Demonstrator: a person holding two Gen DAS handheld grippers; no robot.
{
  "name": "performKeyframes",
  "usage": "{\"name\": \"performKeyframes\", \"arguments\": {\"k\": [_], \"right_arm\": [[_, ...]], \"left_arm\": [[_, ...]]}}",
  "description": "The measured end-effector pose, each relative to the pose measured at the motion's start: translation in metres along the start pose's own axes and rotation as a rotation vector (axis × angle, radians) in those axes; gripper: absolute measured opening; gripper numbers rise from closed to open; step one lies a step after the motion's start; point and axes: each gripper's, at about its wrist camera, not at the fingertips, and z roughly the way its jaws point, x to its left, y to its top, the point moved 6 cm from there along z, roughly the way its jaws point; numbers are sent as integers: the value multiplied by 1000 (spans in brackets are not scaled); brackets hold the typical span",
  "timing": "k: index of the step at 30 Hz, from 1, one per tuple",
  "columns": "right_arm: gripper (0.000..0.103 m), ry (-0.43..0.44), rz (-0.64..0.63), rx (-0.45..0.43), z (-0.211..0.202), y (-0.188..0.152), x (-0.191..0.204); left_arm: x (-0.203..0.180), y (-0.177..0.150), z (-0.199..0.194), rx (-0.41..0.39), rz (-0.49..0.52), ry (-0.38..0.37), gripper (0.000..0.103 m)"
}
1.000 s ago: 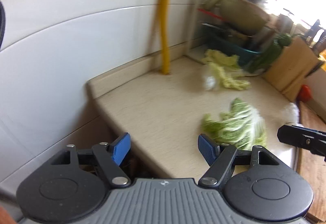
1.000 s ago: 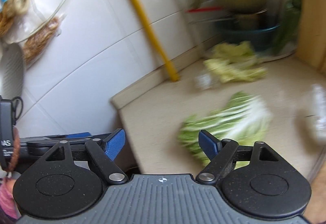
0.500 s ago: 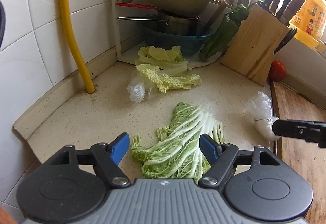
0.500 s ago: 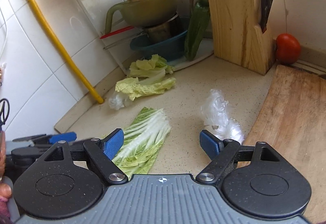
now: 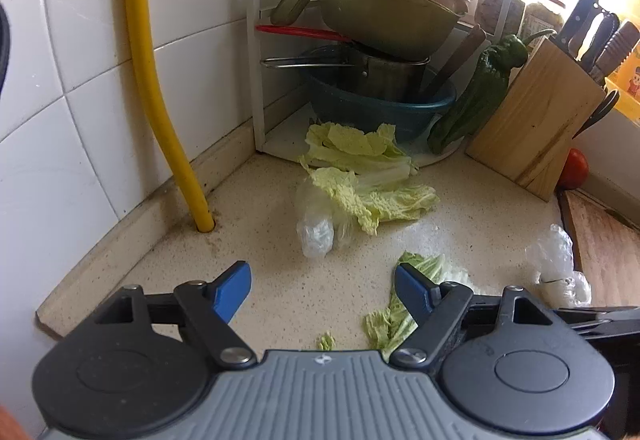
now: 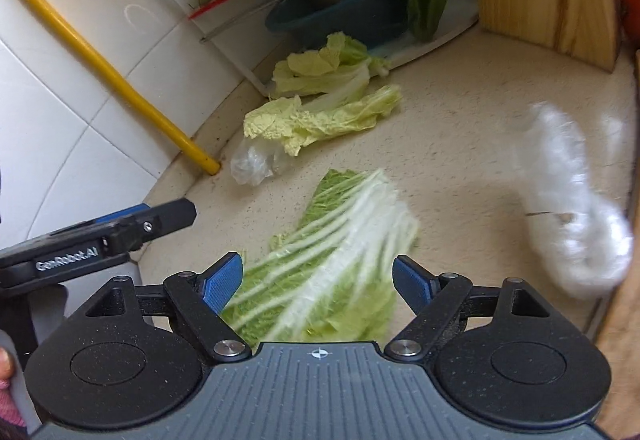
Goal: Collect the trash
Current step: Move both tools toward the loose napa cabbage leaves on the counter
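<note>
Left tongs [image 5: 322,290]: spread, jaws just opened further, nothing between the blue pads, only bare speckled bench [image 5: 256,224] below. Right tongs [image 6: 318,282]: spread wide, positioned over the large cabbage leaf [image 6: 336,256], pads on either side of it, not pressing on it.

Trash on the bench:
- Large cabbage leaf: flat, nearest the front edge, partly hidden behind the left tongs in the left view.
- Pale cabbage leaves [image 5: 368,176]: piled near the corner, in front of the blue basin [image 5: 380,108].
- Small clear plastic wrap [image 5: 316,228]: touching the pale leaves, near the foot of the yellow pipe [image 5: 148,60].
- Crumpled plastic bag [image 6: 572,216]: blurred, beside the wooden cutting board [image 5: 604,252].

Knife block [image 5: 540,120]: upright, right of the basin; tomato [image 5: 576,168] just beside it.
</note>
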Motion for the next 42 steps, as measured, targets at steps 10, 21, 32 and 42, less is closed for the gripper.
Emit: {"name": "performKeyframes", "arguments": {"k": [10, 21, 32, 42], "right_arm": [[103, -188, -207, 10, 44, -19, 38], [69, -237, -283, 94, 18, -16, 23], [74, -227, -77, 61, -20, -24, -15], [78, -216, 52, 9, -37, -22, -43]], "left_arm": [[-7, 53, 32, -54, 188, -133, 80], [-84, 67, 133, 108, 606, -301, 83], [-94, 57, 182, 318, 543, -336, 87], [-117, 27, 135, 372, 499, -447, 68]]}}
